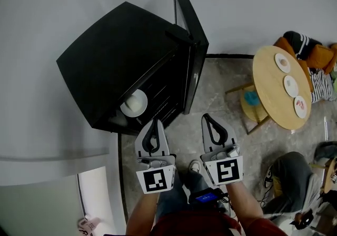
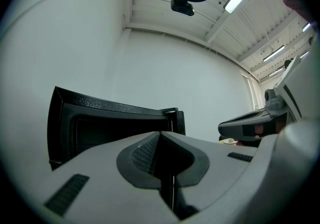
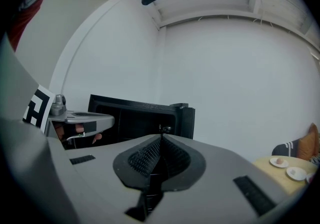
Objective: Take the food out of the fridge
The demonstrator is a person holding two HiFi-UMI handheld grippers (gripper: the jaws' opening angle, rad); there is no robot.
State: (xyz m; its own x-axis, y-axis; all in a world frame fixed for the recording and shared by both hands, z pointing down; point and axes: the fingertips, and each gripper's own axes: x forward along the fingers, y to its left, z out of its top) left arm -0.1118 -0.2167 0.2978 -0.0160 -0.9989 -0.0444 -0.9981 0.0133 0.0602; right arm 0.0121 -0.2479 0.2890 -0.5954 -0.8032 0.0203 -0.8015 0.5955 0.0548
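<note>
1. One black-and-white square marker (image 1: 156,180) is showing on the left gripper (image 1: 153,122), and a second one on the right gripper (image 1: 206,117).
2. Both grippers are holding their jaws pressed together on nothing, hanging just in front of the fridge (image 1: 113,50).
3. The one fridge door (image 1: 190,40) is standing swung open. One white bowl (image 1: 134,104) is sitting inside, near the front edge.
4. Three plates (image 1: 290,86) are lying on the round table (image 1: 268,92), well apart to the right, with bare floor (image 1: 221,87) lying between.
</note>
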